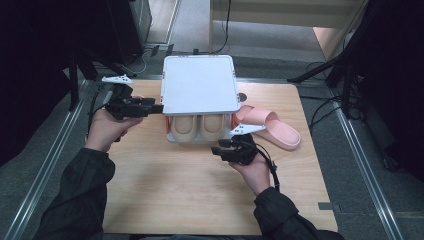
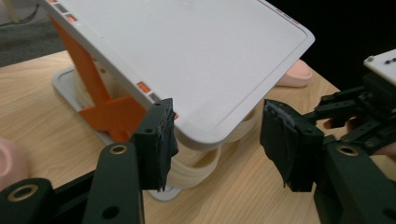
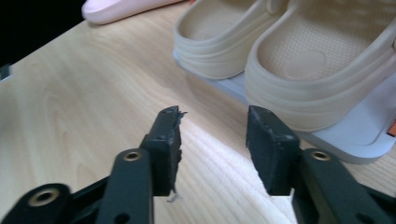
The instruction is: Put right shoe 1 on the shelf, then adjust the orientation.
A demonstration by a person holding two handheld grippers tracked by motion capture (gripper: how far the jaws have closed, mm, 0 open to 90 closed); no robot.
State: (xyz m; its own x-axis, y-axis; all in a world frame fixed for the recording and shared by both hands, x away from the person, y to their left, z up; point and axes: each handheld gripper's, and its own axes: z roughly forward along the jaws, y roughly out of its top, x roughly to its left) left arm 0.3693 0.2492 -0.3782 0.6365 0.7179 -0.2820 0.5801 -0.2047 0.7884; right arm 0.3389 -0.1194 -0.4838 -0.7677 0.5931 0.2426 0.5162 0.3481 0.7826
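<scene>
Beige clogs (image 3: 280,65), ribbed rubbery foam apparently, smooth white tilted lid (image 2: 187,60)

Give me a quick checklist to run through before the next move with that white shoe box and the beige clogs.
1. Left gripper fingers open, nothing pinched: ok.
2. Right gripper fingers open and empty over the table: ok.
3. White lid propped over the base, not closed: ok if closing comes next.
4. Both beige clogs side by side on the base: ok.
5. Clog heels clear of the lid's front edge: cannot tell.
6. Pink slipper lies outside the box at its right: not ok if it belongs inside.
</scene>
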